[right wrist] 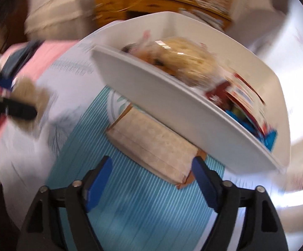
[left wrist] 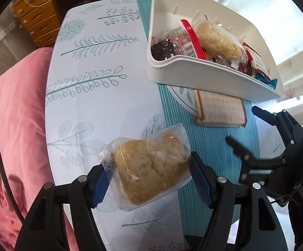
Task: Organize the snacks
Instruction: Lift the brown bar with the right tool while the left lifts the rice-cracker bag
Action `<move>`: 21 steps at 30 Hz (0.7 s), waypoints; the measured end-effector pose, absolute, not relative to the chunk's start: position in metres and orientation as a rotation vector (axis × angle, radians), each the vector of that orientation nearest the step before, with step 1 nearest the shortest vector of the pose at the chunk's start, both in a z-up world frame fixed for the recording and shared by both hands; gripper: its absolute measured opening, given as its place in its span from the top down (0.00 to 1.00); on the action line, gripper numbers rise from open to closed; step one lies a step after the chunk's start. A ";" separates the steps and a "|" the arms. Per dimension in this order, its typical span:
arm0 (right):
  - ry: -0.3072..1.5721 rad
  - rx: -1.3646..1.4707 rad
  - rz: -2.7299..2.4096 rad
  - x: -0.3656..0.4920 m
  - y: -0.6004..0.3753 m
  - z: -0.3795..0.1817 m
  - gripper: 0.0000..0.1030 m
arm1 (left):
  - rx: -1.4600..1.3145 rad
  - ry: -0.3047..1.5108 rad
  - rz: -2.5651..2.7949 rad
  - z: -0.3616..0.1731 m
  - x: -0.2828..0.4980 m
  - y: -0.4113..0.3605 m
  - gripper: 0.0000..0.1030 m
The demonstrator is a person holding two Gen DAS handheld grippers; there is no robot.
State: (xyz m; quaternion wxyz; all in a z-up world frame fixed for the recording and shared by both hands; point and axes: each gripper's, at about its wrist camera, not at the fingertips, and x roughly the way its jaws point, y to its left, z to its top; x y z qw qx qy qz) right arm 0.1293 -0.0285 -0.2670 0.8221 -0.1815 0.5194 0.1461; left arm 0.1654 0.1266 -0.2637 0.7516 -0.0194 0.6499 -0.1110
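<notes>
Clear plastic wraps the golden cookie [left wrist: 151,167] held between the blue pads of the left gripper [left wrist: 149,179], its jaws spread wide around the packet above a leaf-printed tablecloth [left wrist: 93,62]. Ahead and to the right, a white bin [left wrist: 203,71] holds more wrapped snacks. The right gripper [right wrist: 151,179] hangs open and empty over a teal striped runner [right wrist: 130,209], a beige wrapped bar [right wrist: 155,146] lying just beyond its fingertips, in front of the bin; that view is blurred.
</notes>
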 end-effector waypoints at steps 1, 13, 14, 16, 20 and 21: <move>1.107 -0.429 0.341 0.129 -0.027 -0.270 0.19 | -0.055 1.419 -0.225 -0.263 0.163 0.126 0.33; 1.102 -0.616 0.492 0.136 -0.021 -0.292 0.15 | -0.143 1.421 -0.093 -0.261 0.150 0.117 0.33; 1.101 -0.615 0.498 0.136 -0.021 -0.293 0.15 | -0.142 1.419 -0.090 -0.260 0.150 0.115 0.33; 1.104 -0.613 0.513 0.139 -0.022 -0.295 0.14 | -0.139 1.417 -0.086 -0.259 0.149 0.113 0.33; 1.123 -0.600 0.537 0.144 -0.026 -0.301 0.14 | -0.139 1.420 -0.074 -0.259 0.149 0.111 0.33; 1.122 -0.591 0.542 0.145 -0.026 -0.301 0.14 | -0.141 1.422 -0.070 -0.259 0.149 0.111 0.33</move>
